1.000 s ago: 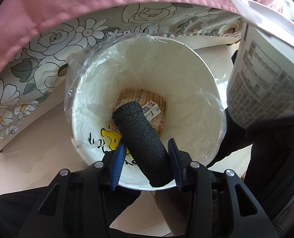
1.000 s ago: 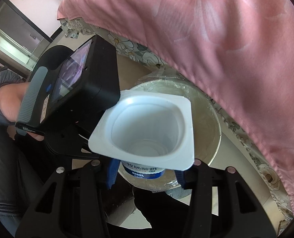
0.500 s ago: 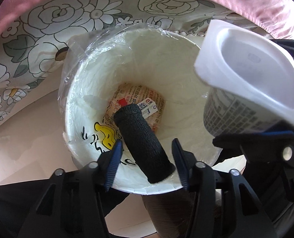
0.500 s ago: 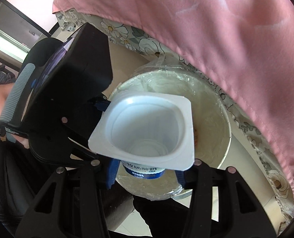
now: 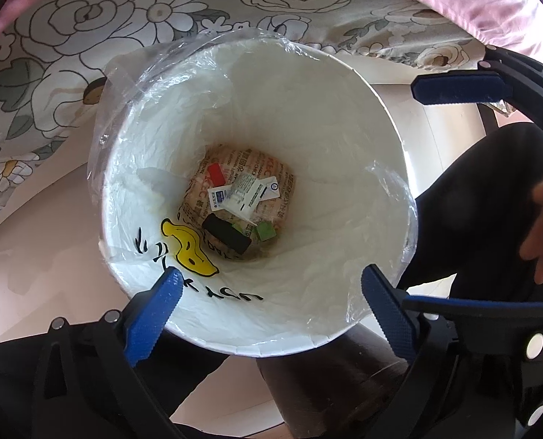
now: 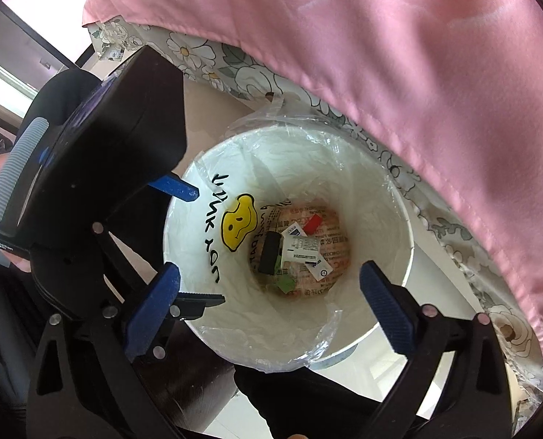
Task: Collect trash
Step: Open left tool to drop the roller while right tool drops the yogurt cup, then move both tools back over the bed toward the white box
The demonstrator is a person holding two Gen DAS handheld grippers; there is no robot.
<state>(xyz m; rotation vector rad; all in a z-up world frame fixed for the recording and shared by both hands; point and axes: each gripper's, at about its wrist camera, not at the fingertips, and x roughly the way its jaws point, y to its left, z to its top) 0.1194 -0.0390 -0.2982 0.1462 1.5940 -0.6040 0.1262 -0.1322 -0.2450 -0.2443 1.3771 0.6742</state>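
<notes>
While draped across the top of both views, pink blanket (image 6: 399,73) over flowered sheet (image 5: 88,36). Below, white bin (image 5: 344,109), lined with clear plastic bag (image 5: 125,84), yellow smiley (image 6: 239,222) printed inside its wall. Above the rim, left gripper (image 5: 267,303), blue pads spread wide, nothing between them. Alongside, right gripper (image 6: 269,303), likewise spread and bare. At the bin's bottom, trash: black cylinder (image 5: 226,233), white wrappers (image 5: 242,194), red scrap (image 5: 215,174), green scrap (image 5: 266,230).
</notes>
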